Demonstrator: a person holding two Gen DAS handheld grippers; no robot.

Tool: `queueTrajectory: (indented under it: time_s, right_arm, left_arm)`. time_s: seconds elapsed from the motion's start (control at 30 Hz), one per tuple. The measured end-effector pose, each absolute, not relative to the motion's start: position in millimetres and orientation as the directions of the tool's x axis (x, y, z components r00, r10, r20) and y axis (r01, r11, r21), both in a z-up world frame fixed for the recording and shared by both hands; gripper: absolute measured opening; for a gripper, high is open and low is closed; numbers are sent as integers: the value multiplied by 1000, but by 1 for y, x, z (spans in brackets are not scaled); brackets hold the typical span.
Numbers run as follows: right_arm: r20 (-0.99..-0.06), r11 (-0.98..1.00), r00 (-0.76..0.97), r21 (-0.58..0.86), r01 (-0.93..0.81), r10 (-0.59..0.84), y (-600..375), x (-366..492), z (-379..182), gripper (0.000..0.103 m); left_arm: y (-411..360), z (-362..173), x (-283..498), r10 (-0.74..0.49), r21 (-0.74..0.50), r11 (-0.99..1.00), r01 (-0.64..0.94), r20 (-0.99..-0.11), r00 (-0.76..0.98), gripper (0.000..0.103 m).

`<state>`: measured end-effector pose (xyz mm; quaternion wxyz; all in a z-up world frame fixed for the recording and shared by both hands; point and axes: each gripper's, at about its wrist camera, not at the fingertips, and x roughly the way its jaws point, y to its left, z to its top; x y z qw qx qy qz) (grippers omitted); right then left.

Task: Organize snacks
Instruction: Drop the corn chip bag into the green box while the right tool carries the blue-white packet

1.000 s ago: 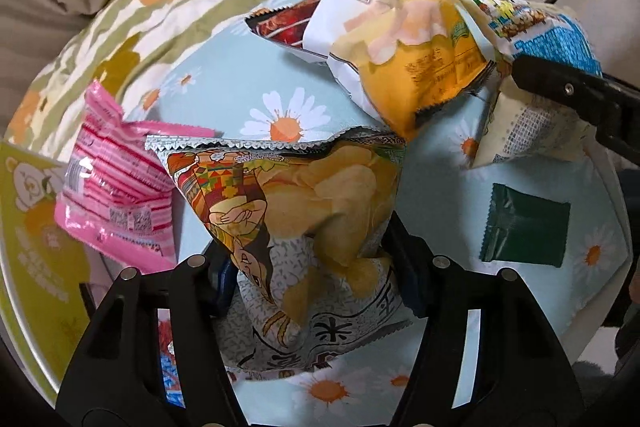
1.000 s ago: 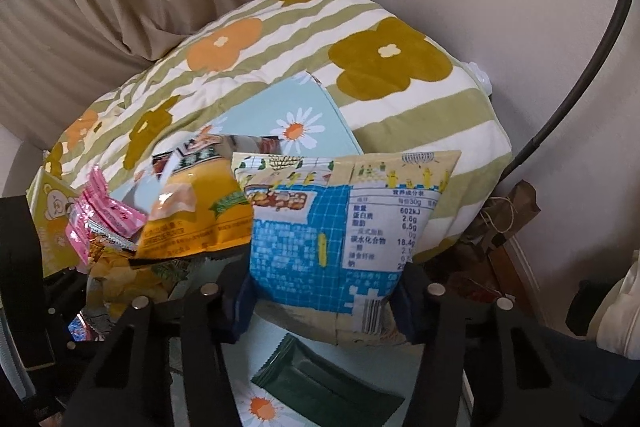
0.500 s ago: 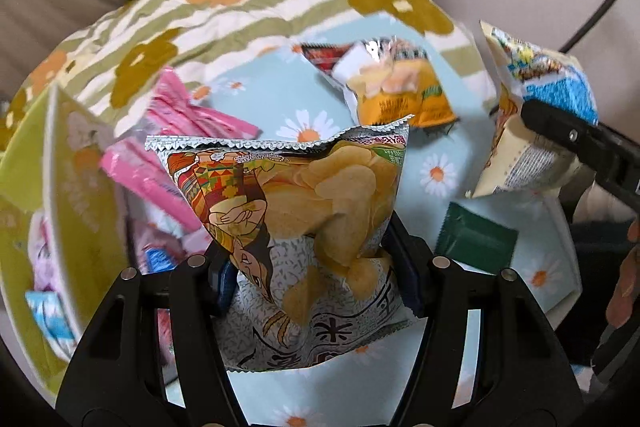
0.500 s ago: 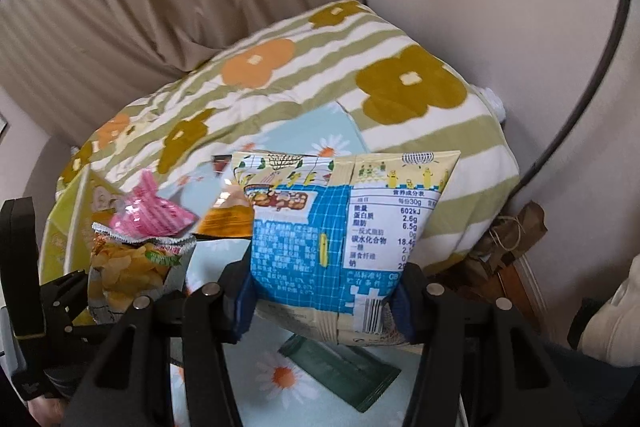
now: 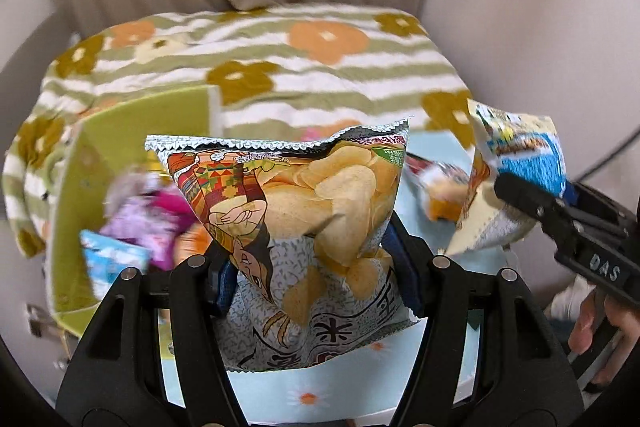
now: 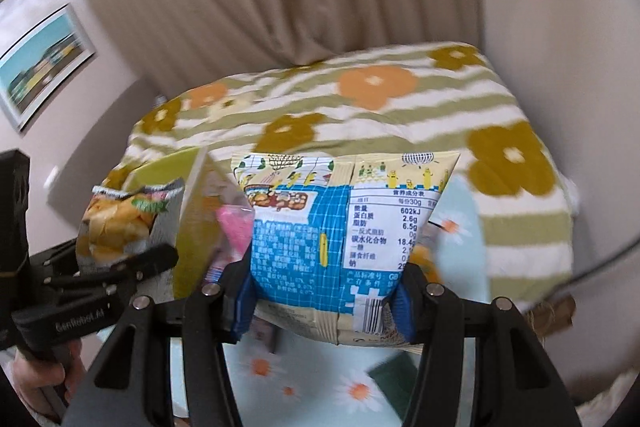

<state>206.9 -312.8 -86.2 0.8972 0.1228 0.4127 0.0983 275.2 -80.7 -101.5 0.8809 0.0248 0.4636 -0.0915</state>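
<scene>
My left gripper is shut on a potato chip bag with a yellow chip picture, held upright above the daisy cloth. It also shows in the right wrist view at the left. My right gripper is shut on a blue and yellow snack bag, seen at the right of the left wrist view. A yellow-green box stands open at the left with several snack packs inside.
An orange snack bag and a dark green packet lie on the light blue daisy cloth. A striped flowered blanket covers the surface behind. Curtain and walls stand beyond.
Both grippers have lifted and swung left with their bags. The yellow-green box has come into fuller view at the left, and the loose snacks on the cloth have dropped away to the right.
</scene>
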Motion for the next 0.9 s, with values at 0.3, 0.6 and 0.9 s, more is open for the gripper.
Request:
queueTrajectory:
  time_s: [0.3, 0.6, 0.9]
  right_arm:
    - [-682, 901, 589, 330, -280, 433, -202, 250, -67, 51]
    - [-694, 881, 545, 334, -335, 471, -112, 304, -73, 51]
    - [-736, 898, 516, 336, -285, 439, -66, 342, -94, 51]
  left_arm:
    - [43, -83, 310, -49, -53, 999, 10, -810, 584, 59]
    - [138, -111, 375, -45, -68, 997, -25, -854, 519, 59]
    - [173, -162, 435, -101, -104, 994, 17, -901, 423, 72]
